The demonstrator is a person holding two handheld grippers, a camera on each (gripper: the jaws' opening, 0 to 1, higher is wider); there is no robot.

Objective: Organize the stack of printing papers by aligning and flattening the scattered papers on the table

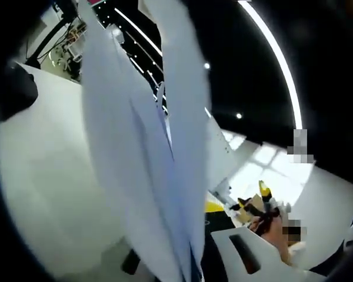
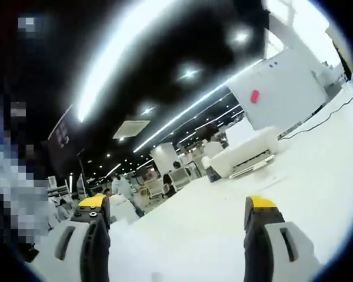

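L gripper view: papers (image 1: 165,176) stand upright close to the lens, fanned and blurred, hiding the L jaws, so its grip can't be told, prob. pinching them; R gripper (image 2: 179,220) jaws spread wide, holding nothing, over white table (image 2: 317,176).

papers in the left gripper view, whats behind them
Behind the held-up papers lie the white table, a dark ceiling with a light strip and another gripper. The left gripper's own jaws are covered by the sheets.

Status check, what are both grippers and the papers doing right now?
Left gripper: raised, papers fanned upright, jaws hidden. Right gripper: open, empty, above the white table. Nothing blocking.
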